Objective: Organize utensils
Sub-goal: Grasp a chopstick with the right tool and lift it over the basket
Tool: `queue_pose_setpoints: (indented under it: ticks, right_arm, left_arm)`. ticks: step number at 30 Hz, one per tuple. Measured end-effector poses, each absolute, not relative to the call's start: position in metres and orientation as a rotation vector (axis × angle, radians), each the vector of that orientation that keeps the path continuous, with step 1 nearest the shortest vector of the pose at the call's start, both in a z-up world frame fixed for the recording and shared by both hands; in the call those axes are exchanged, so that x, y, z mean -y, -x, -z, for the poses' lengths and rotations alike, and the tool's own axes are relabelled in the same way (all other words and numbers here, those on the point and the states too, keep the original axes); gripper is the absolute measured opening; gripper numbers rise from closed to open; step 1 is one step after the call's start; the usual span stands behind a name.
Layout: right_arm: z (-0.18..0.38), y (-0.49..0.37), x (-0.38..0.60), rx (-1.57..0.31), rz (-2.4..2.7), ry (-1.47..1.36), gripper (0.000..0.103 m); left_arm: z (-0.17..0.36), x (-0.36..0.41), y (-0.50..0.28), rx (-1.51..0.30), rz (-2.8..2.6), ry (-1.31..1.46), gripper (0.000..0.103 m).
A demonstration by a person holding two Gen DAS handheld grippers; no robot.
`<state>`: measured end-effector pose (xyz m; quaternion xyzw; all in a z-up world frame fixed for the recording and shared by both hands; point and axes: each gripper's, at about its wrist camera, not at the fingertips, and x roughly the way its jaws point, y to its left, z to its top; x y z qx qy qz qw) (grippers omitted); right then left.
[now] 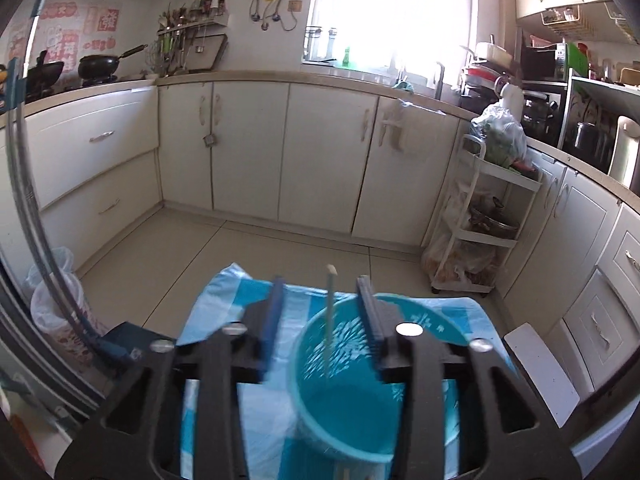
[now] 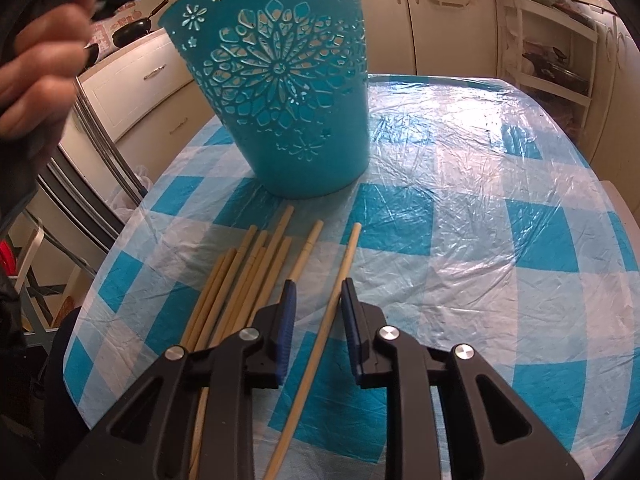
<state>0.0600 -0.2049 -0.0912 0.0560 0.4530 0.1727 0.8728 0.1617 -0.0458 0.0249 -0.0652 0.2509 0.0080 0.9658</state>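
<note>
Chopsticks: one loose chopstick (image 2: 320, 328) lies on the table (image 2: 500, 200) between the jaws of the right gripper (image 2: 318, 292), running from lower left to upper right. The jaws stand narrowly apart, a gap showing on either side of the stick, so the pads do not press on it. Its far tip reaches past the fingertips toward the basket (image 2: 280, 80).

Bundle of chopsticks (image 2: 244, 276): several more lie side by side just left of the right gripper, partly hidden beneath its left finger, their tips pointing at the foot of the basket. One stick of this group lies a little apart, close beside the left finger.

Basket: teal plastic, with cut-out flower pattern, upright on the table beyond the chopsticks and near their tips.

Left gripper (image 1: 326, 284): held over the mouth of the basket (image 1: 344, 400), jaws moderately open. A single chopstick (image 1: 330, 320) stands upright between them, its lower end inside the basket, touching neither pad as far as the blurred view shows.

Hand (image 2: 36, 76): at the upper left of the right wrist view, blurred, beside the basket rim.

Table covering: blue and white checked cloth under crinkled clear plastic.

Surroundings: cream kitchen cabinets (image 1: 280, 152), a white rack on wheels (image 1: 484, 216) with bags and pans, black pans (image 1: 98, 66) on the stove, a lined bin (image 1: 56, 304) on the tiled floor (image 1: 240, 248), a bright window (image 1: 392, 8).
</note>
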Motion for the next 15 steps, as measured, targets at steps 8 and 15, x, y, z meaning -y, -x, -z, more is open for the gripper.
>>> queue_pose_setpoints:
  ticks: [8, 15]
  right_arm:
    - [0.089, -0.071, 0.215, -1.010, -0.255, -0.208, 0.025]
    - [0.086, -0.084, 0.194, -1.041, -0.223, -0.048, 0.025]
  left_arm:
    - [-0.019, -0.003, -0.105, -0.535, -0.048, 0.155, 0.069]
    - [0.013, -0.044, -0.079, -0.627, -0.077, 0.232, 0.072]
